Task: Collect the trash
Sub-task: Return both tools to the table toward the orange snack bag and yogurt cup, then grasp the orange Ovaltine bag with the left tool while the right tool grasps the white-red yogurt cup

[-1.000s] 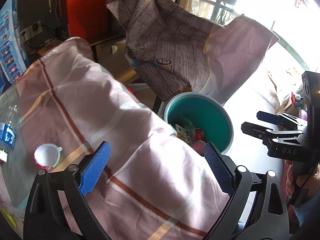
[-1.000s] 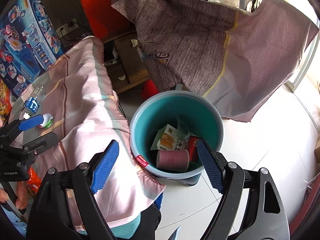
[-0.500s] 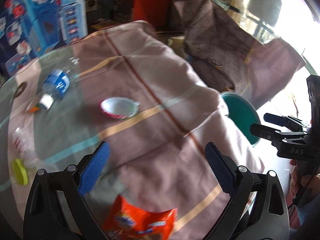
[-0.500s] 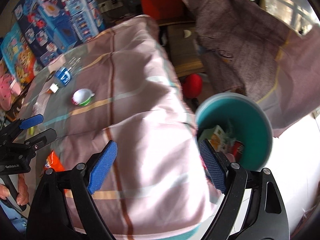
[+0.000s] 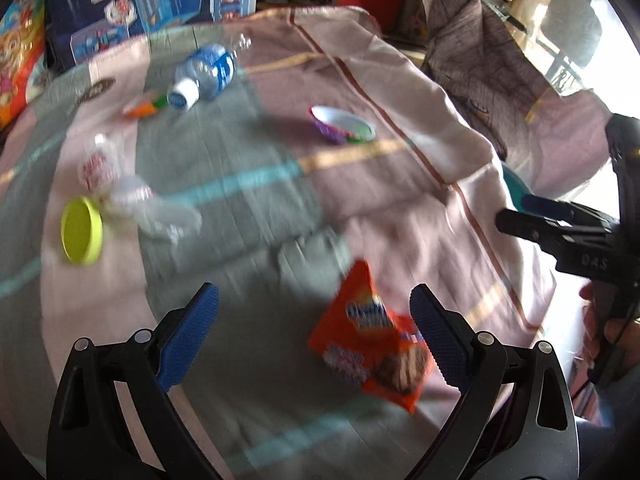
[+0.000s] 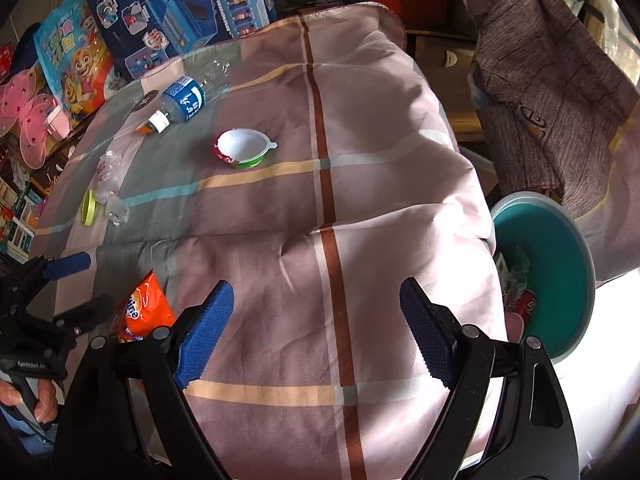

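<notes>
An orange snack bag (image 5: pixel 372 344) lies on the cloth-covered table (image 6: pixel 360 208), just ahead of my open left gripper (image 5: pixel 314 332), near its right finger; the bag also shows in the right wrist view (image 6: pixel 140 312). A white cup (image 6: pixel 242 152), a blue-label plastic bottle (image 6: pixel 180 102), a crumpled clear wrapper (image 6: pixel 110 184) and a yellow-green lid (image 6: pixel 89 208) lie farther back. The teal trash bin (image 6: pixel 560 280) stands on the floor to the right, holding several pieces of trash. My right gripper (image 6: pixel 316 332) is open and empty above the table's near edge.
Toy boxes (image 6: pixel 180 4) stand behind the table. A grey-brown cloth (image 6: pixel 540 64) drapes over furniture at the right, above the bin. A small orange item (image 5: pixel 140 109) lies by the bottle cap.
Both grippers have swung left from the bin toward the table. The left gripper has moved closer to the orange snack bag. Both stay open.
</notes>
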Tool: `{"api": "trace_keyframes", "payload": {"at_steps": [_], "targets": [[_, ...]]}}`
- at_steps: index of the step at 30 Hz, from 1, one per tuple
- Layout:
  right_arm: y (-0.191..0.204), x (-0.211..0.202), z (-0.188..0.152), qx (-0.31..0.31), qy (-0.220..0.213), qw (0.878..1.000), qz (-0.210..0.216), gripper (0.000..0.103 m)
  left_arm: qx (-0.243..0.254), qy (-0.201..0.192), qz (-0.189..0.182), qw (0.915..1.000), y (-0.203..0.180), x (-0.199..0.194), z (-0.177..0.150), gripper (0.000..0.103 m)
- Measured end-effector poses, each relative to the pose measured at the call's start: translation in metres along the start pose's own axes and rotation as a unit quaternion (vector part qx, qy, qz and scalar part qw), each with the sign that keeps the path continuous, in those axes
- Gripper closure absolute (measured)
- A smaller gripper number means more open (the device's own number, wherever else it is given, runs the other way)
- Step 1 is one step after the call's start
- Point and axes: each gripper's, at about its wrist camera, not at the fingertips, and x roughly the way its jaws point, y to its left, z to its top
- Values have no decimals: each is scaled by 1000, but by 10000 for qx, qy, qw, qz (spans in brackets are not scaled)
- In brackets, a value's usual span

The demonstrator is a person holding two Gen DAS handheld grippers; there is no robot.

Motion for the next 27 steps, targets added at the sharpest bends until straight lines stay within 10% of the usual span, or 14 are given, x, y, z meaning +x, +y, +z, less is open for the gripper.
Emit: {"api": "trace_keyframes", "payload": {"at_steps": [17,21,27], "targets": [[-22,-9,-17,169,65,9995,-249,22,-52,422,-117,9990,-35,42,-25,8],[-24,-7,-13,192,78,9994,-272,22,-4,325,-31,9995,-31,41,-18,38],[-10,2,-3,79,127,9997,-204,22,-17,89,-71,9999,-10,32,-5,50]]}}
